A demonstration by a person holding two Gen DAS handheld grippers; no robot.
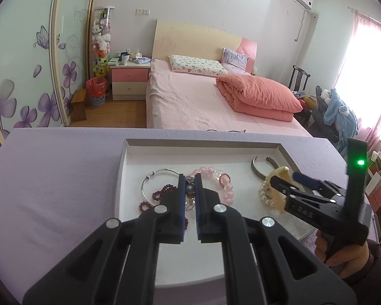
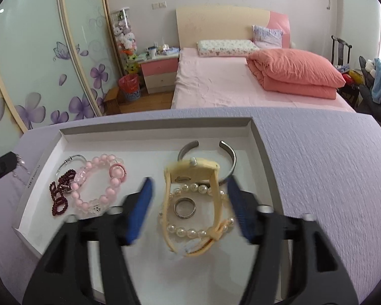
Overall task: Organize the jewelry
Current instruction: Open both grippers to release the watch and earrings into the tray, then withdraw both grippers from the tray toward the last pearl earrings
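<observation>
A shallow white cardboard tray (image 2: 260, 137) sits on a bench (image 2: 317, 165) draped in crinkled lilac cloth, and it holds all the jewelry.

From the right wrist camera, a cream plastic watch (image 2: 190, 172) stands on edge near the tray's centre, its strap looping toward 6 o'clock. Beneath it lies a strand of round white pearls (image 2: 188, 232), circling a plain metal ring (image 2: 184, 207). At 12 o'clock of the watch, a grey open metal cuff (image 2: 231, 164) is partly covered by it. At 9 o'clock lie a glossy pink bead bracelet (image 2: 99, 193), tiny dark red beads (image 2: 58, 195) and a thin silver bangle (image 2: 75, 158), tangled where they overlap.

The right tool (image 2: 190, 203) is released, its blurred blue pads standing apart on either side of the watch and pearls, touching neither.

In the left wrist view, the left tool (image 1: 189, 185) is clenched; a small dark piece between its tips is hard to identify. A hand (image 1: 343, 254) is cut off at 4 o'clock.
</observation>
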